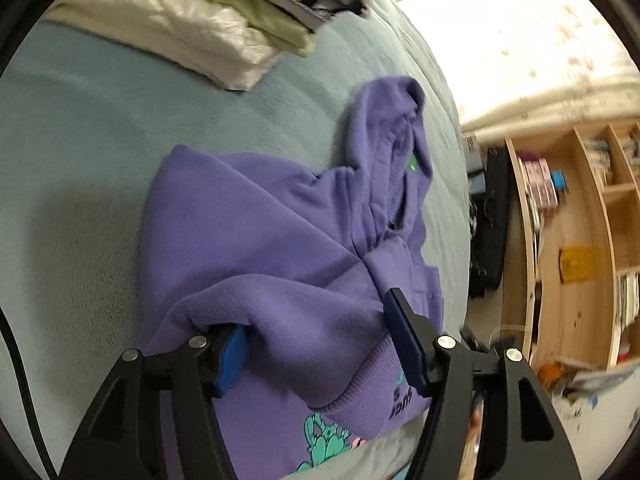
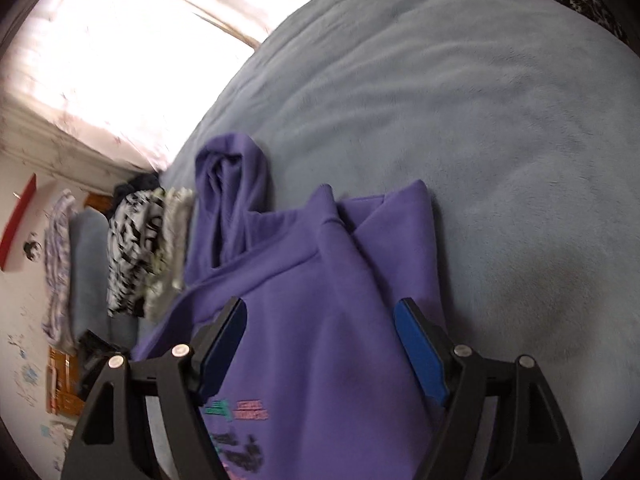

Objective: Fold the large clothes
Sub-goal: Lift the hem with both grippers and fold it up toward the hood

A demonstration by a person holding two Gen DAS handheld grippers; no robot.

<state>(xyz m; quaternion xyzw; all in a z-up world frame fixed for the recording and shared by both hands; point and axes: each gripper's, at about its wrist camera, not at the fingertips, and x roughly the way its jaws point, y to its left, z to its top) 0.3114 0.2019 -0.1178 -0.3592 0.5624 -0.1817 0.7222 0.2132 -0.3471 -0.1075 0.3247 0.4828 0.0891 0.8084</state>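
A purple hoodie lies partly folded on the pale blue bed cover, its hood pointing away from me. My left gripper stands open over the near hem; a ribbed sleeve cuff lies between its blue pads and drapes over the left one, but the pads do not press on it. In the right wrist view the same hoodie fills the middle, hood at the far left. My right gripper is open above the hoodie's body, the cloth lying loose beneath and between its pads.
A stack of folded white, green and patterned clothes sits at the far end of the bed. A wooden bookshelf stands past the bed's right edge. Folded patterned clothes lie left of the hood. The bed cover stretches wide to the right.
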